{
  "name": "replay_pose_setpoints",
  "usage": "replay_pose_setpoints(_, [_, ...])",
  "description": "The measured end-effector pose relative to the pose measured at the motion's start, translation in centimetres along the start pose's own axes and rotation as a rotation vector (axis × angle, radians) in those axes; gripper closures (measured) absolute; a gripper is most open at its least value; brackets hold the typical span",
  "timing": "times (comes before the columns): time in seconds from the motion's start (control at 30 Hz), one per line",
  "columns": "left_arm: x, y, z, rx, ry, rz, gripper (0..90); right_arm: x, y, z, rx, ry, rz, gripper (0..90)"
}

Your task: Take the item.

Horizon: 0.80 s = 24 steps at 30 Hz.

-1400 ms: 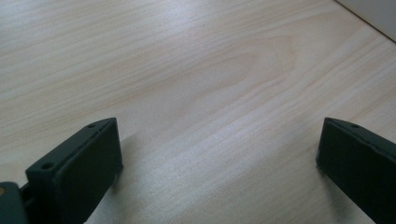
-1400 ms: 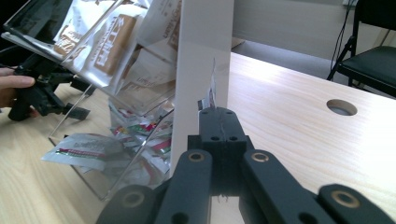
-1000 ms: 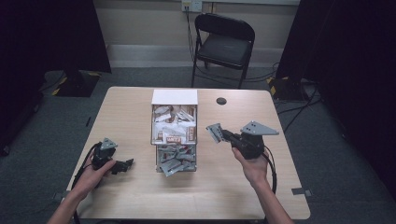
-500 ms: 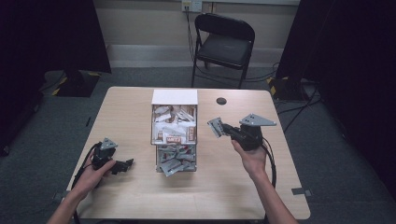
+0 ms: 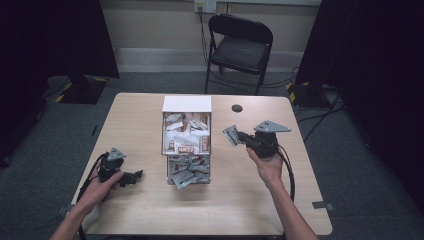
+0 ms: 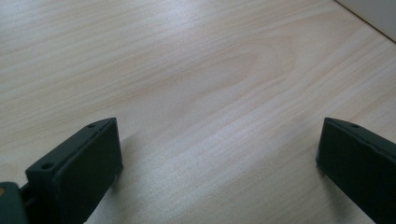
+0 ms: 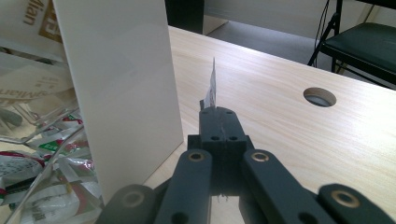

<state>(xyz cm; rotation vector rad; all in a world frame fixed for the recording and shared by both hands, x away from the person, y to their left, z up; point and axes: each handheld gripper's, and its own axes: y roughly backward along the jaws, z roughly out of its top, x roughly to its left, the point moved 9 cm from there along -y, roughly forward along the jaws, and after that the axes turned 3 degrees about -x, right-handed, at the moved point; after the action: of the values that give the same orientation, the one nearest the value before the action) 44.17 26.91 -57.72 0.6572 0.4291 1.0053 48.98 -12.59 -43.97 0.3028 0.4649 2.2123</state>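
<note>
**One packet gripped, on its way beside the box**

I am working from the near edge of the table [image 5: 235,210]. At my eight o'clock, the left gripper [image 5: 134,176] is resting low on the bare wood, its jaws standing wide apart with nothing between them. At twelve o'clock, the clear box [image 5: 186,145] is sitting mid-table, holding many sachets in its near and far sections. At two o'clock, the right gripper [image 5: 234,136] is hovering just beside the box's white wall [image 7: 121,88], jaws clamped on a thin packet [image 7: 212,88] standing edge-on. I am judging the pick as done; placing this packet is what is left, and where it belongs I cannot tell.
</note>
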Motion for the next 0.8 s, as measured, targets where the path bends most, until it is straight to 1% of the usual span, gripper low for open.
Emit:
replay_pose_setpoints(0.27, [0.0, 0.0, 0.0, 0.001, 0.0, 0.0, 0.0, 0.0, -1.0, -0.6, 0.023, 0.01, 0.005, 90.0])
replay_pose_setpoints(0.4, [0.0, 0.0, 0.0, 0.001, 0.0, 0.0, 0.0, -0.1, -1.4, -0.8, 0.029, 0.006, 0.005, 90.0])
replay_pose_setpoints(0.47, [0.0, 0.0, 0.0, 0.001, 0.0, 0.0, 0.0, -0.2, -1.7, -1.0, 0.036, -0.004, 0.004, 90.0])
replay_pose_setpoints(0.63, [0.0, 0.0, 0.0, 0.0, 0.0, 0.0, 0.0, 0.0, -2.4, -1.4, 0.051, -0.004, 0.013, 90.0])
replay_pose_setpoints(0.8, [0.0, 0.0, 0.0, 0.0, 0.001, 0.001, 0.0, -0.1, -3.1, -2.4, 0.078, -0.014, 0.011, 90.0])
